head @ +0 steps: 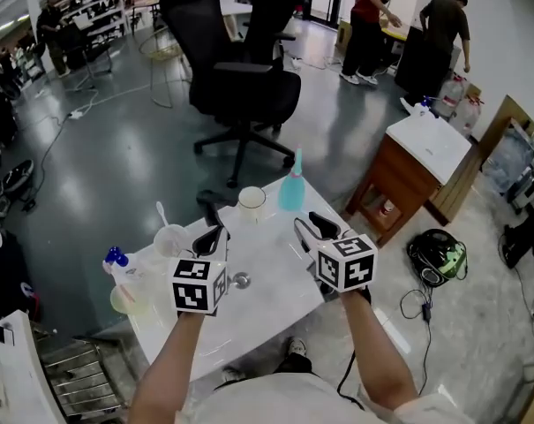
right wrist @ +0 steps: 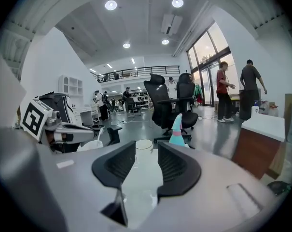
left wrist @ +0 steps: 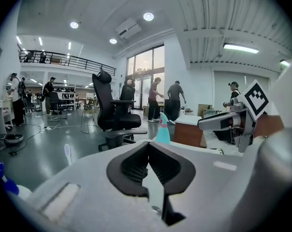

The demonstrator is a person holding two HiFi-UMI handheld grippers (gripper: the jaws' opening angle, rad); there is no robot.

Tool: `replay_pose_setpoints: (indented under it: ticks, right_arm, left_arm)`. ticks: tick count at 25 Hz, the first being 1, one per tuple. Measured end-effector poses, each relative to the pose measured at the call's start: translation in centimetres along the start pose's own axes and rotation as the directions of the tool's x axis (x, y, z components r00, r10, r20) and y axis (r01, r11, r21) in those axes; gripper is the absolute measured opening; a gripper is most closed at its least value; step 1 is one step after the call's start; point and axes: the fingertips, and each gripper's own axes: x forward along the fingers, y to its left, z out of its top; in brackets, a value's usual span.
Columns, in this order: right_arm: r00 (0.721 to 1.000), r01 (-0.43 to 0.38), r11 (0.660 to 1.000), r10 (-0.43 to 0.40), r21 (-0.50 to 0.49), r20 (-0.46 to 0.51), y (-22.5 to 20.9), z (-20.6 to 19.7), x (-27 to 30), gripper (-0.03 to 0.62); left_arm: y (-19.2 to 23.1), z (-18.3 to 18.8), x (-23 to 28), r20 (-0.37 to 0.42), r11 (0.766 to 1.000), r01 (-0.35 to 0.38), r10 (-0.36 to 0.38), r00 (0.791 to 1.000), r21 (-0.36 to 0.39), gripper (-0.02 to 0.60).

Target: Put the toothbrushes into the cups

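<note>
Two toothbrushes stand upright in cups on the white counter (head: 267, 272): at the left, a white toothbrush (head: 161, 212) in a clear cup (head: 171, 239), just beside the left gripper (left wrist: 148, 151), whose fingers (left wrist: 131, 168) are pressed together on nothing. Farther right, a white cup (head: 251, 201) sits near the counter's far edge with a teal toothbrush (head: 297, 160) in a teal cup (head: 289, 194) beside it. The right gripper (right wrist: 146, 151) hovers near that cup, its fingers (right wrist: 174, 166) spread wide with nothing between them.

Open office-lab hall — swivel chairs (head: 244, 69), cables on glossy floor (head: 99, 166), shelving (head: 90, 11), mezzanine railing (left wrist: 68, 61).
</note>
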Motion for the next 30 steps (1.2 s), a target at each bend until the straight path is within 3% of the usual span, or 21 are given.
replay_pose_setpoints:
  ticks: [10, 16, 23, 30]
  right_arm:
    - [0.998, -0.013, 1.000, 0.012, -0.012, -0.062, -7.3, -0.8, -2.0, 0.169]
    - [0.988, -0.058, 0.997, 0.049, -0.059, -0.147, -10.4, -2.1, -1.7, 0.170]
    - [0.962, -0.132, 0.986, 0.103, -0.100, -0.253, -12.4, -3.5, -0.7, 0.170]
    - [0.906, -0.230, 0.968, 0.174, -0.102, -0.386, -13.9, -5.8, 0.3, 0.170]
  left_arm:
    - [-5.3, 1.4, 3.8, -0.008, 1.000, 0.012, -0.012, 1.000, -0.001, 0.005]
    - [-6.9, 1.0, 5.4, -0.022, 1.000, 0.006, -0.006, 1.000, -0.005, 0.005]
    - [-7.4, 0.4, 6.5, -0.035, 1.000, -0.018, 0.017, 0.999, -0.023, 0.005]
    - [-7.9, 0.2, 7.5, -0.039, 0.999, -0.034, 0.032, 0.999, -0.038, 0.005]
